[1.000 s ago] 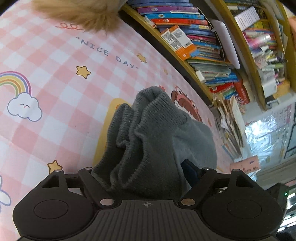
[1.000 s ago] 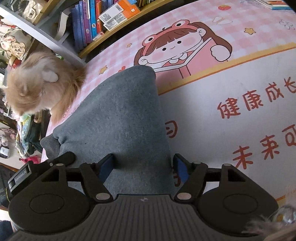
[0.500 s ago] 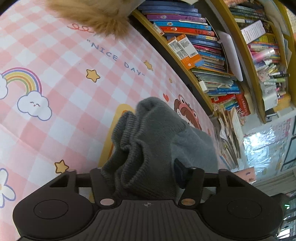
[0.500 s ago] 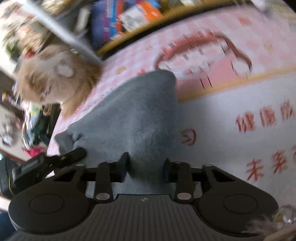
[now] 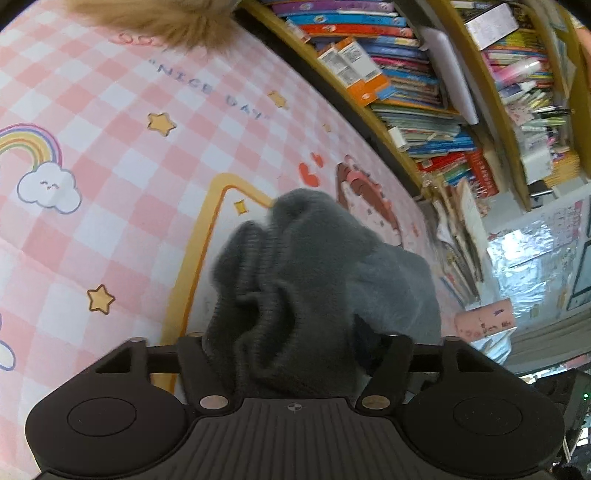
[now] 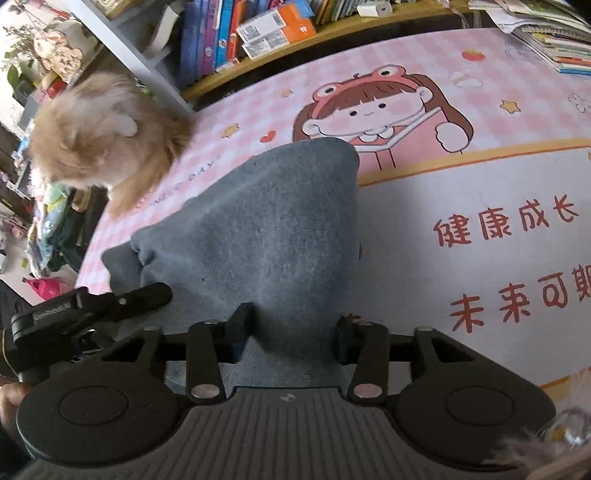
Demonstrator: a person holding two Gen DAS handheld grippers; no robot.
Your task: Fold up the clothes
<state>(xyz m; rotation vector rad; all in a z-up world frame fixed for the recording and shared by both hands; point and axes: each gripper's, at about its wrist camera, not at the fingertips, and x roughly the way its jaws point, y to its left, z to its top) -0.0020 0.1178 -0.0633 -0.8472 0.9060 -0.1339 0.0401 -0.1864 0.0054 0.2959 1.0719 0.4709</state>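
A grey knit garment (image 5: 314,266) with a ribbed edge lies bunched on the pink checked play mat (image 5: 110,147). My left gripper (image 5: 291,343) is shut on that thick bunch, which fills the gap between its fingers. In the right wrist view the same garment (image 6: 266,221) spreads as a smooth folded panel over the mat (image 6: 461,192). My right gripper (image 6: 291,325) is shut on the panel's near edge, and the cloth pinches narrow between the pads. The left gripper's black body (image 6: 92,306) shows at the garment's left corner.
A fluffy orange cat (image 6: 107,129) sits on the mat just beyond the garment's left side; its fur (image 5: 159,18) shows at the top of the left view. Bookshelves (image 5: 406,74) packed with books border the mat's far edge (image 6: 258,26).
Both grippers went from open around the garment to shut on it. The left view has shifted along the mat, and the cat has turned its head.
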